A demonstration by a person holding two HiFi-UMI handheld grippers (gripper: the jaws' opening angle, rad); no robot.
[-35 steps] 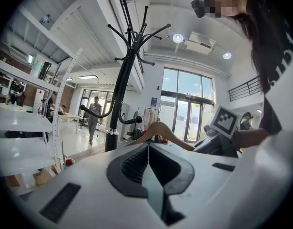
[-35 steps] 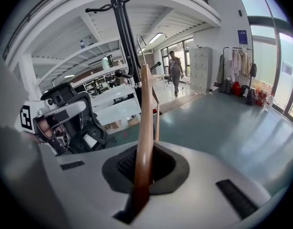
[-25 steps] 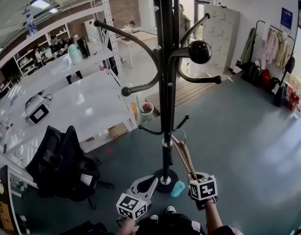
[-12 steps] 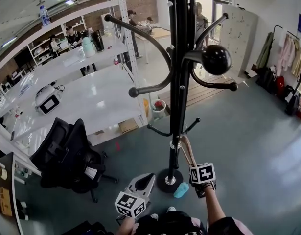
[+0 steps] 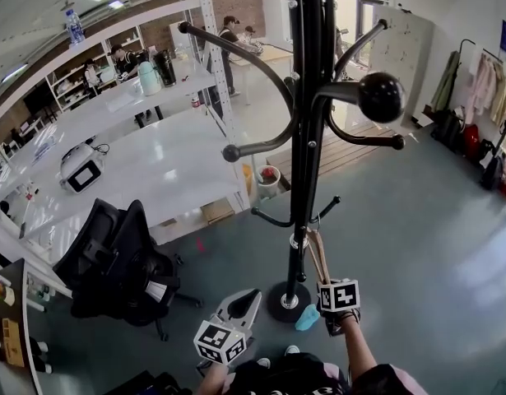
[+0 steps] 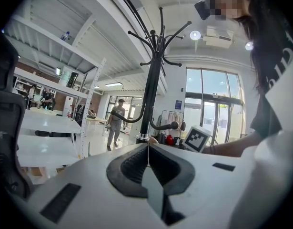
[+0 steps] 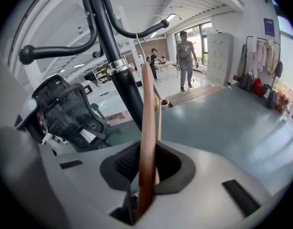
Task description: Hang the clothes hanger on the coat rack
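Open grey floor [image 5: 434,220] right of coat rack [image 5: 302,179]; left gripper [image 6: 147,151] jaws closed, right gripper [image 7: 146,162] jaws just loosening on hanger [image 7: 147,109].

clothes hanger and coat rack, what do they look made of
clothes hanger: looks like wood, reddish-brown with a smooth, slightly glossy finish. coat rack: probably metal tube, glossy black paint catching highlights, with a silver collar at a joint.
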